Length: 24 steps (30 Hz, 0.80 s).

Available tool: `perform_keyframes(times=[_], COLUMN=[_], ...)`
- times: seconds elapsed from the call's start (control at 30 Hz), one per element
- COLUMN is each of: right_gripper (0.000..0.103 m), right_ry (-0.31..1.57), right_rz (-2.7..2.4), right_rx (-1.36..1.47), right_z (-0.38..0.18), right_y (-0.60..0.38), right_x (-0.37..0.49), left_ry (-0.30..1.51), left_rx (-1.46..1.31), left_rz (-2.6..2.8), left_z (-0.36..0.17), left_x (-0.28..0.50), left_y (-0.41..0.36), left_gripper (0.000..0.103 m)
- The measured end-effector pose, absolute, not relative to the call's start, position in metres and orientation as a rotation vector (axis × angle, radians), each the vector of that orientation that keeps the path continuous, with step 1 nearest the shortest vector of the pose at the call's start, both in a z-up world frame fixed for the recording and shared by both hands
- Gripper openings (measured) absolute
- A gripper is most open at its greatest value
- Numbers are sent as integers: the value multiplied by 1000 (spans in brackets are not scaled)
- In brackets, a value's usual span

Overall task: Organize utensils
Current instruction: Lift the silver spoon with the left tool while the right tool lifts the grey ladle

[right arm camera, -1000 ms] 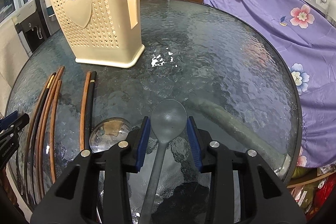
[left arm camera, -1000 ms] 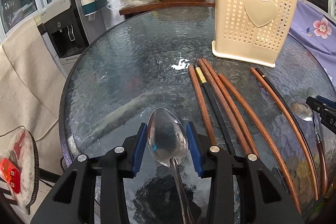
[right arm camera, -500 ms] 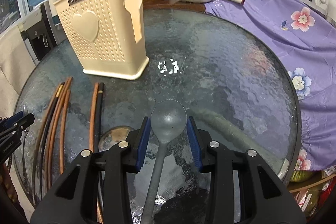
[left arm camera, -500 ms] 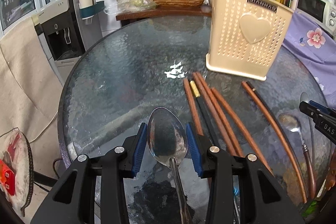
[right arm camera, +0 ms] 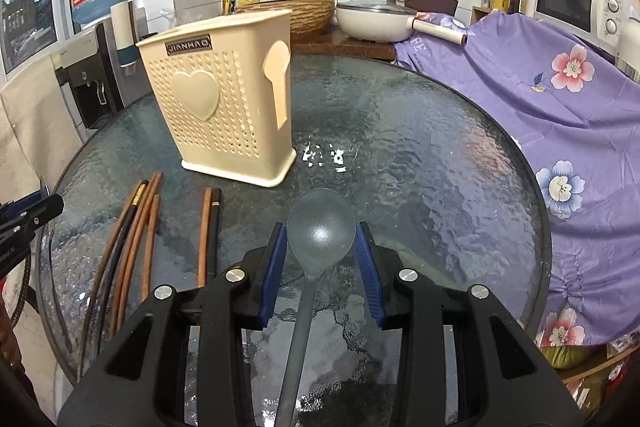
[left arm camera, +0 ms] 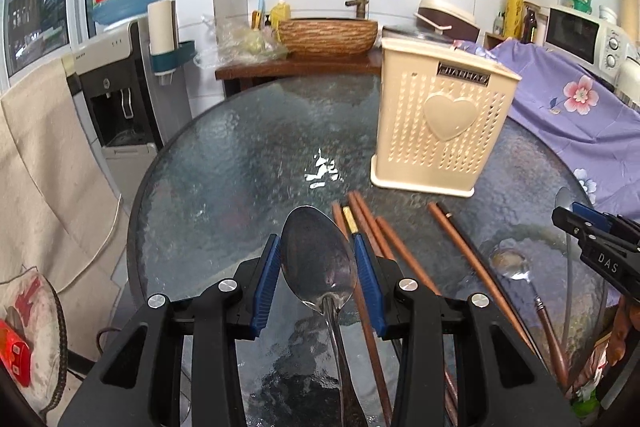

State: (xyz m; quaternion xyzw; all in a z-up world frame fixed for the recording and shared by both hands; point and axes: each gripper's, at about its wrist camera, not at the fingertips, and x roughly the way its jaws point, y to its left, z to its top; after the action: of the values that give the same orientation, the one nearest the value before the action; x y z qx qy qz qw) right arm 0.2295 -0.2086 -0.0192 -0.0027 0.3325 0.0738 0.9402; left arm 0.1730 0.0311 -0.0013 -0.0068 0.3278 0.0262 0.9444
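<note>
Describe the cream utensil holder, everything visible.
The cream utensil holder is a tall perforated plastic caddy, wider at the rim than at its footed base. Its front carries a raised heart and a dark JIANHAO nameplate; its side bears a spoon-shaped relief. It stands upright on the glass table, beyond the chopsticks, touching neither them nor any tongs. Its inside is not visible.

Running off the bottom edge: handles of metal spoon (left arm camera: pixel 318 263) and grey spoon (right arm camera: pixel 320 233); chopsticks (left arm camera: pixel 384 247) passing behind a gripper finger.
</note>
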Motion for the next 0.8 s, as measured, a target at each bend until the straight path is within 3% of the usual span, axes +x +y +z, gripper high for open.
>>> perform_keyframes(times=[0.8], right_gripper=[36], right_ry=[605], right_rz=[235], right_rx=[18], right_z=[21], right_y=[-216], right_x=[199], left_ry=[581], left_rx=[-17], left_rz=[28], left_z=[29], left_x=[157], left_y=[24], left_gripper=[37])
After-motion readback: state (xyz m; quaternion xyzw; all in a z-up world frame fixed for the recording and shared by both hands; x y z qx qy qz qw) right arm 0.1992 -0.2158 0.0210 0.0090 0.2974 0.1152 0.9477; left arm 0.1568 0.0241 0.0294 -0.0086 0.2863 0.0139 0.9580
